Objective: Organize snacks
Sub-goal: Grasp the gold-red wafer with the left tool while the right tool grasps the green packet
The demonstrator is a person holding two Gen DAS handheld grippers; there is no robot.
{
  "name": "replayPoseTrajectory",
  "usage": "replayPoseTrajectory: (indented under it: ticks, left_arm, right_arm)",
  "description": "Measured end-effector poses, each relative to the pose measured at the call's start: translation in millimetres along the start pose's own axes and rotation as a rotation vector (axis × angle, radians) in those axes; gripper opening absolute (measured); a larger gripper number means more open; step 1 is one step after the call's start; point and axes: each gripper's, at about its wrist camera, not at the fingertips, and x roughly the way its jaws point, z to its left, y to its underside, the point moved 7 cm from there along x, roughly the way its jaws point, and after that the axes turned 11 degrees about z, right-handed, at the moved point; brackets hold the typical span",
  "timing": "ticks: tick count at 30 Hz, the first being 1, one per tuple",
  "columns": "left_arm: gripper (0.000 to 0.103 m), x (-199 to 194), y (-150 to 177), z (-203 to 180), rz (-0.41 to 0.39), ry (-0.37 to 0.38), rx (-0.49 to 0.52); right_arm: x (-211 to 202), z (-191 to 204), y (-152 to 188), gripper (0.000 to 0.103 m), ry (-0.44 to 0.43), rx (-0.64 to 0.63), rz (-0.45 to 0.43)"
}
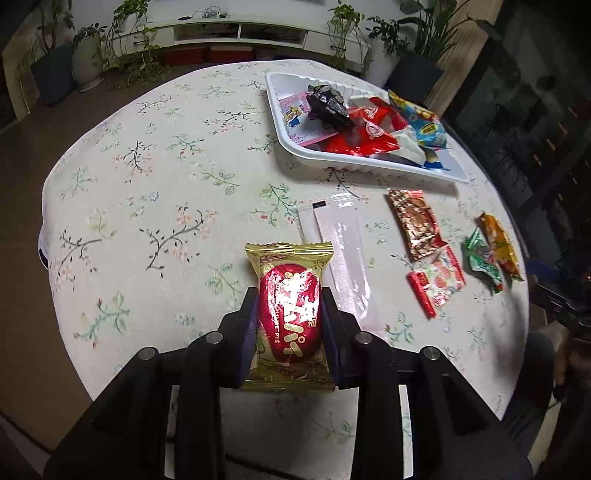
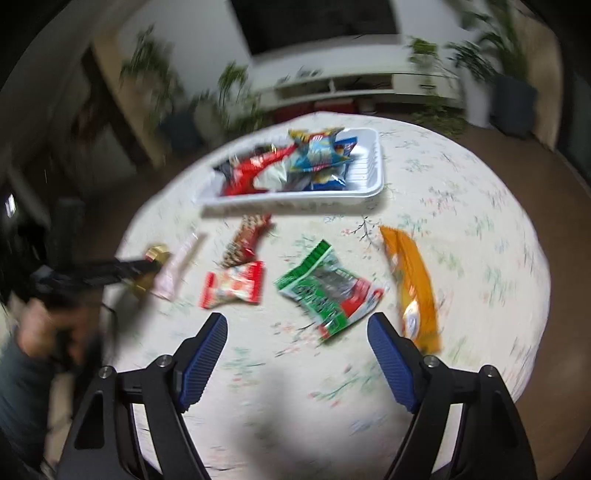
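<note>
My left gripper [image 1: 290,299] is shut on a gold and red pie snack [image 1: 289,317], held above the floral tablecloth. The white tray [image 1: 291,146] with several snack packets lies at the far right in the left wrist view and at the far middle in the right wrist view [image 2: 369,192]. My right gripper [image 2: 297,321] is open and empty, just short of a green packet [image 2: 328,288]. An orange packet [image 2: 413,291] lies to its right. A red-white packet [image 2: 232,286], a brown-red packet [image 2: 245,240] and a clear pink sachet [image 2: 177,269] lie to its left.
The round table [image 1: 147,166] has a floral cloth and its left half is bare. The left gripper with the gold snack shows at the left in the right wrist view [image 2: 147,269]. Potted plants [image 1: 122,48] and a low white shelf [image 1: 240,33] stand beyond the table.
</note>
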Motion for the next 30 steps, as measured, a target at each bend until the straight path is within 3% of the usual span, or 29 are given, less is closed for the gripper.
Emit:
replayPoseTrajectory:
  ticks: [7,11,17,23,30]
  left_arm:
    - [0.029,-14,23,-15,-0.022,0.112,-0.008]
    - [0.029,-16,34,-19,-0.017,0.144,-0.008]
    - [0.029,-11,39,-23,-0.006,0.165,-0.003]
    - [0.029,-9,39,-24,-0.002,0.175,-0.001]
    - [0.029,-10,39,-24,-0.004,0.179,0.000]
  right_arm:
    - [35,8,-20,0.080,0.068,-0.322,0.166]
    - [54,6,-25,0.080,0.080,-0.404,0.246]
    - [80,-3,-25,0.073,0.101,-0.432,0.351]
    - [82,-5,-28,0.072,0.054,-0.416,0.360]
    - [77,-6,-32,0.047,0.036,-0.397,0.362]
